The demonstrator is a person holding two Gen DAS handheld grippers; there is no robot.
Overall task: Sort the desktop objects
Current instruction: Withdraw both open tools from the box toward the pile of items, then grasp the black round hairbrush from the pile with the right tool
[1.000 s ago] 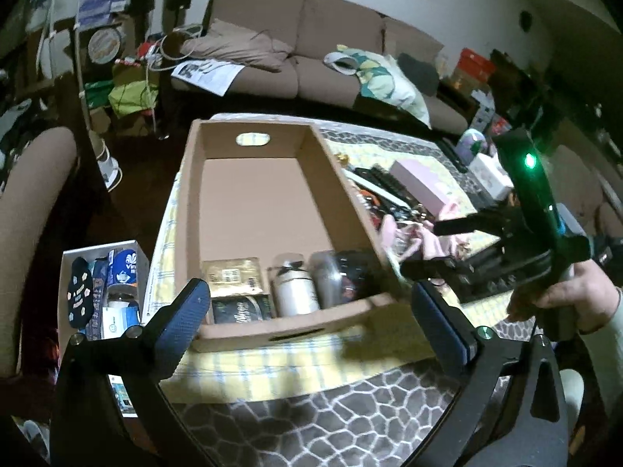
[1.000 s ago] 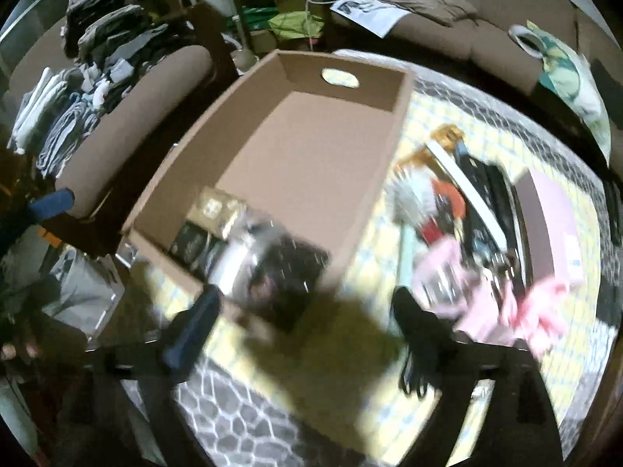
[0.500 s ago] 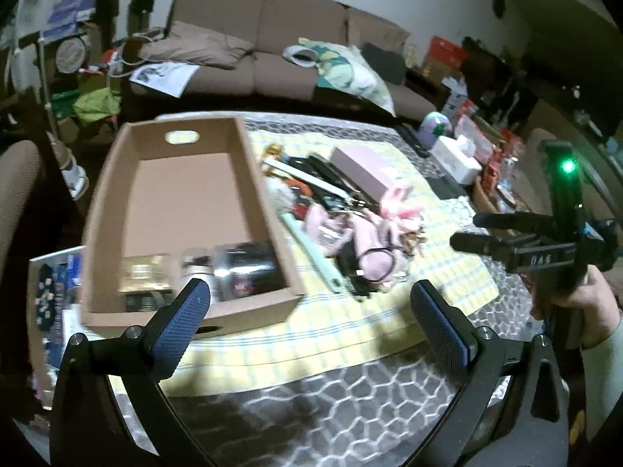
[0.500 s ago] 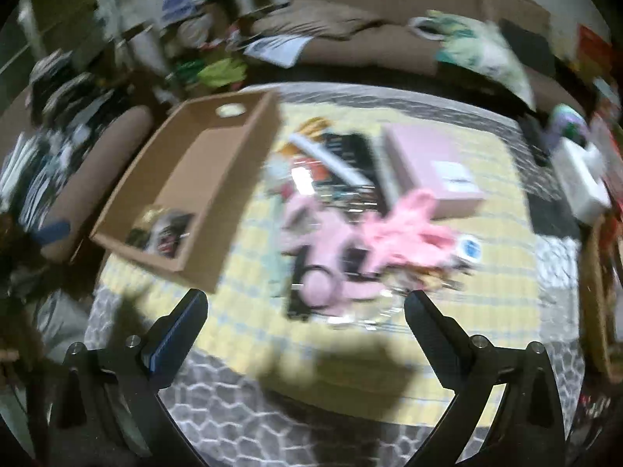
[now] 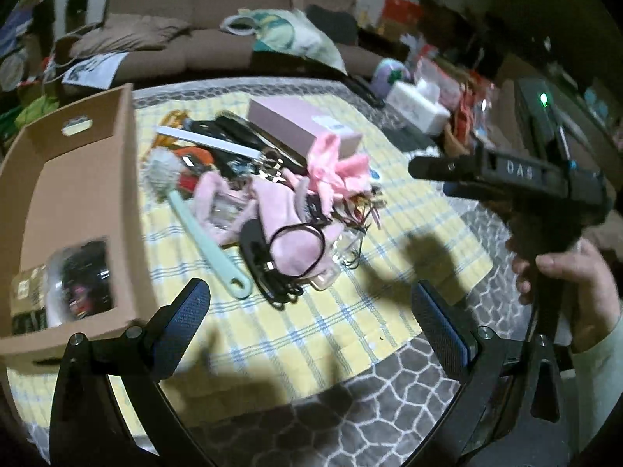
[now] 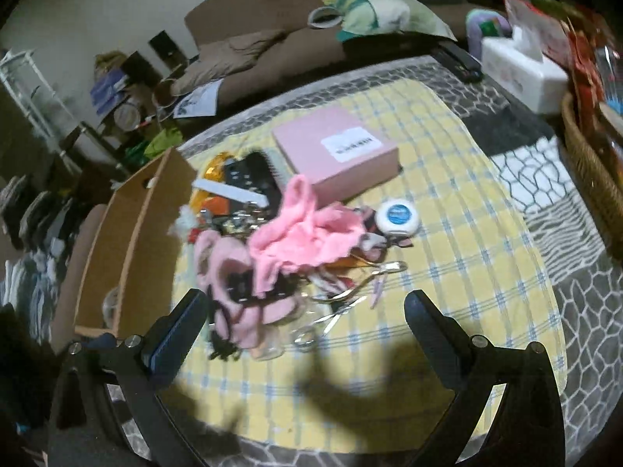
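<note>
Desktop objects mostly unsorted. Cardboard box at left edge of table: few items only at near end, including clear-wrapped dark bundle; rest of floor bare. Beside box, mint brush, then heaped pink fabric, hair ties, metal bits, pink box, white round tin, all on yellow cloth. Left claw spread wide, empty. Right claw likewise, hovering near pile. Judged early stage; bulk remaining.
</note>
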